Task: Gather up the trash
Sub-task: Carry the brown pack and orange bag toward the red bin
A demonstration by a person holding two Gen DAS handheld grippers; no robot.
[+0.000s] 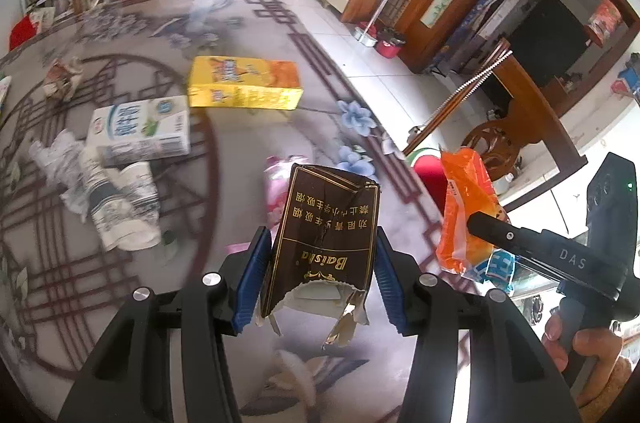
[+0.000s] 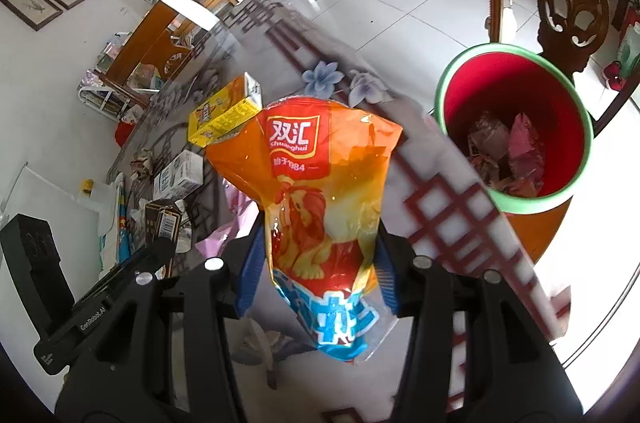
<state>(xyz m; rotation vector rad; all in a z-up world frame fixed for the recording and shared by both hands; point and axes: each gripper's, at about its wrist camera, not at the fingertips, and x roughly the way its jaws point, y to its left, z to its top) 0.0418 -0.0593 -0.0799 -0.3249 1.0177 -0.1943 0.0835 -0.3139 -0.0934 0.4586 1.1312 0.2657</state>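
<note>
Both hands are carrying trash toward the bin, so the step in hand looks like the carry between picking up and dropping. The left gripper has its blue fingers pinching a torn brown cigarette pack from both sides; the pack stands between them with its long axis running away from the camera, its ripped foil end toward the gripper body and its other end pointing out over the tabletop. The right gripper has its fingers pinching an orange snack wrapper near its blue lower end; the wrapper rises out of the grip with its long axis along the fingers, the red logo end farthest out, and it leans slightly toward the left of the view. The red bin with the green rim stands just past the tabletop edge, to the upper right of the wrapper in the right wrist view, already holding some scraps. The wrapper is not yet over the opening. The next move probably calls for swinging the right hand across the edge until the wrapper hangs above the bin, then spreading the fingers, with the pack following. Still lying on the tabletop are a yellow carton, a white milk carton and crumpled paper cups
</note>
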